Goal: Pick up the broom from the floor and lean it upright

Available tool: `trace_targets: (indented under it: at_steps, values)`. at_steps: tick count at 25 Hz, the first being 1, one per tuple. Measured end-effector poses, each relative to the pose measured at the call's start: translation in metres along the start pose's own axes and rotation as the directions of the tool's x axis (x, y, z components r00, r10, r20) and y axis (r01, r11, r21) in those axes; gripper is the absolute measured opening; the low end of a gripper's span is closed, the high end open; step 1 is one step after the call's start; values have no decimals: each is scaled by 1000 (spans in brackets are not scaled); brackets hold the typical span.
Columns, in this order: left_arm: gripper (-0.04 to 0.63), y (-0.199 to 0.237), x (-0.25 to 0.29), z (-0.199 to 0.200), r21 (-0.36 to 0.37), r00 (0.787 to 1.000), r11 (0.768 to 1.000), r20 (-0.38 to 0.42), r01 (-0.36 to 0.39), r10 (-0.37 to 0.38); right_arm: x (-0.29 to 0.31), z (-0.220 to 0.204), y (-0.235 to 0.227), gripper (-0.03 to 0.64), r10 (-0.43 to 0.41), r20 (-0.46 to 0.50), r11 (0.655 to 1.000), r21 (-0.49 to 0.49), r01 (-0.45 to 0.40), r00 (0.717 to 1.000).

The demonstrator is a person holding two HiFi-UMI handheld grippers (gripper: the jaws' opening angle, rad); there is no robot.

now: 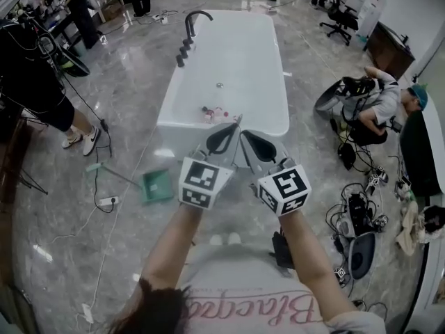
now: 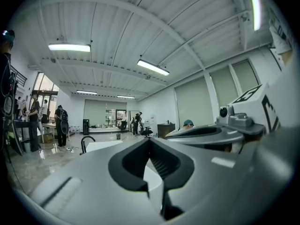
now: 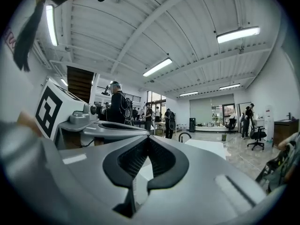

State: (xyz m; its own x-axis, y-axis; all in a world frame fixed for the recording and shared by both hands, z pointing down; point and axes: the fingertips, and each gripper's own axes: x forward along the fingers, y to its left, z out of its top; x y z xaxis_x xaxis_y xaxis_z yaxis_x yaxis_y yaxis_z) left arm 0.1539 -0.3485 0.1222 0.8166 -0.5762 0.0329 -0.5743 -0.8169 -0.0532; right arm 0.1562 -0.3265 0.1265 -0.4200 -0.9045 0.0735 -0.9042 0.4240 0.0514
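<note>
At the bottom edge of the head view, the person's pale shirt with pink lettering (image 1: 261,310) is cut off by the frame. 2 bare forearms reach up from it.

The left gripper (image 1: 233,127) and the right gripper (image 1: 247,138) are held side by side, close together, each with its black-and-white marker cube toward the camera. In the left gripper view the left gripper (image 2: 150,138) has its dark-lined grey jaws clenched tip to tip, with nothing between them. The right gripper (image 3: 149,138) is likewise clenched and empty in its own view. Each gripper view also shows the other gripper beside it, partly cut off.

The green long-handled broom (image 1: 154,185) lies flat on the glossy grey marble floor (image 1: 132,96). It is down to the left of the left gripper and well apart from both. Its thin handle runs off leftward, and its head shows only as a small flat green shape, too small to make out bristles. Just below the handle's end lies a white power strip (image 1: 106,202) with a thin cable trailing away.

Past the gripper tips stands a white rectangular bathtub (image 1: 229,54) with a black curved tap (image 1: 193,19). The grippers hide part of its near rim. A few small items (image 1: 214,113) lie inside, too small to identify.

To the right a person in a teal cap (image 1: 417,96) crouches among black gear and cables. Farther back stand more people and a black office chair (image 1: 341,21), all small and distorted.
</note>
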Motion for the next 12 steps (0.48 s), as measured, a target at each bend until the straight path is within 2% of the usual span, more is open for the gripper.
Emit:
trace_targets:
  at_steps: [3,12]
  values:
    - [0,2,-6,8,-7,1000,1000,17,-12,12,-1,11,1,2,3,12,1000,-27,-3,1000]
    - [0,10,-12,22,3,999,1000,37,-26,26,0,27,1,0,9,34,1000,-8,-9,999]
